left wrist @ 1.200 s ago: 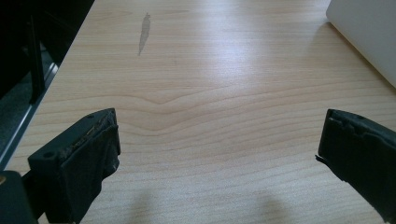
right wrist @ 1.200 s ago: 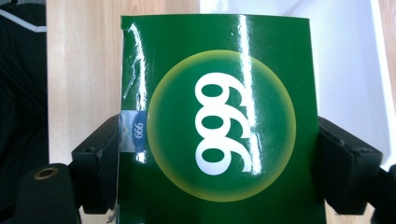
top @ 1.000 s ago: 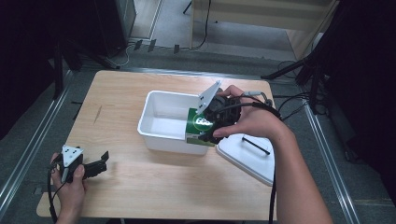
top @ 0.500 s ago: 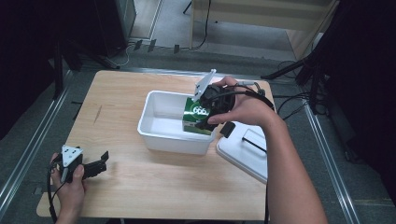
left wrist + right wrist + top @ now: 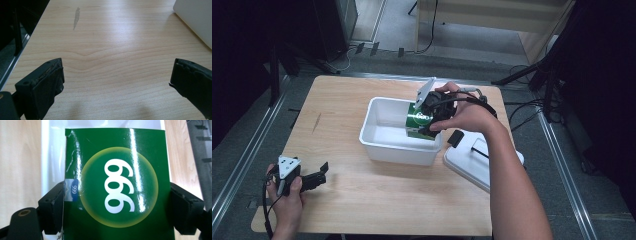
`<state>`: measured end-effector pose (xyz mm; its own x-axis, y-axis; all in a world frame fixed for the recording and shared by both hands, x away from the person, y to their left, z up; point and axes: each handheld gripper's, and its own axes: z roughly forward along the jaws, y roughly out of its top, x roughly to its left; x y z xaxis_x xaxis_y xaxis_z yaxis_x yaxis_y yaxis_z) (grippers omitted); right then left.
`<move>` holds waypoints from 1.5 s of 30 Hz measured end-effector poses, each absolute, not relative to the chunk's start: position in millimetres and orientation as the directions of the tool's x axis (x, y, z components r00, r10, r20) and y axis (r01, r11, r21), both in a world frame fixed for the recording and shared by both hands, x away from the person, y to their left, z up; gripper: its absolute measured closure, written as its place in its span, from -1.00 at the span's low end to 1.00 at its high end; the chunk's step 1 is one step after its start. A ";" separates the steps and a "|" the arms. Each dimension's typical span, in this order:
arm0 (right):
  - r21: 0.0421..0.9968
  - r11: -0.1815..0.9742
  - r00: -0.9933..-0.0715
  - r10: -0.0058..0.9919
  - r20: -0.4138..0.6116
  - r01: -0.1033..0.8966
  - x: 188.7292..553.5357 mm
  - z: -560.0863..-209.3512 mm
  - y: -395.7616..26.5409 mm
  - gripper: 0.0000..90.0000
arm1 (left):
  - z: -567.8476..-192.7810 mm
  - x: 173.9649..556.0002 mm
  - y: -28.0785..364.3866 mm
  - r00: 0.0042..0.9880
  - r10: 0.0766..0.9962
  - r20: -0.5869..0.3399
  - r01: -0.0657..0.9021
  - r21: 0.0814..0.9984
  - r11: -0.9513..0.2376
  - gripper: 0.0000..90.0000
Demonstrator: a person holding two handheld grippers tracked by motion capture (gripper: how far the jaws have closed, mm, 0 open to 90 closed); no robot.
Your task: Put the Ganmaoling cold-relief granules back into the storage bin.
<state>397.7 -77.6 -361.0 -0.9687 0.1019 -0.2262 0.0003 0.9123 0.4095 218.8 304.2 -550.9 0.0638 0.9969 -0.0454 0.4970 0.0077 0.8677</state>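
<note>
At the lower left of the high view, the left tongs rest on the wooden surface, held in the person's left hand and well apart from the work. In the left gripper view the jaws stand wide and released with bare wood between them; these tongs appear to have no part in the present step. At the centre of the high view stands the white bin, open at the top, with no other contents visible inside it. At the bin's right end, the right tongs are clenched on the green box. In the right gripper view one jaw presses each side edge of the green box, which bears the number 999 in a yellow circle, with the white bin wall directly beyond it. The box sits over the right inner part of the bin, at or just below rim level; whether its base touches the bin floor cannot be determined. To the right of the bin, the white lid lies flat on the surface, overhanging its edge. Assessment: pickup and transfer are complete and the placement is in progress. Remaining: lower the box fully, release it, withdraw, and probably fit the lid.
</note>
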 end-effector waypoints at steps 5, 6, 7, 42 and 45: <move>0.409 0.913 -0.971 0.104 -0.215 0.007 401.8 -373.8 -74.3 -0.66 | -550.9 218.8 304.3 0.065 0.997 -0.047 0.497 0.867 0.009 -1.00; 0.407 0.913 -0.970 0.099 -0.222 0.000 402.7 -376.5 -73.8 -0.66 | -551.0 218.8 304.1 0.063 0.997 -0.049 0.497 0.867 0.011 -1.00; 0.402 0.916 -0.970 0.097 -0.225 -0.002 403.4 -379.0 -73.4 -0.66 | -551.0 218.8 304.1 0.063 0.997 -0.049 0.497 0.867 0.011 -1.00; 0.279 0.956 -0.978 0.140 -0.153 0.093 422.3 -430.0 -65.9 -0.67 | -551.1 219.3 304.5 0.067 0.997 -0.049 0.501 0.865 0.009 -1.00; 0.255 0.962 -0.980 0.141 -0.144 0.101 422.8 -432.7 -64.3 -0.67 | -551.0 219.3 304.5 0.068 0.997 -0.048 0.503 0.864 0.007 -1.00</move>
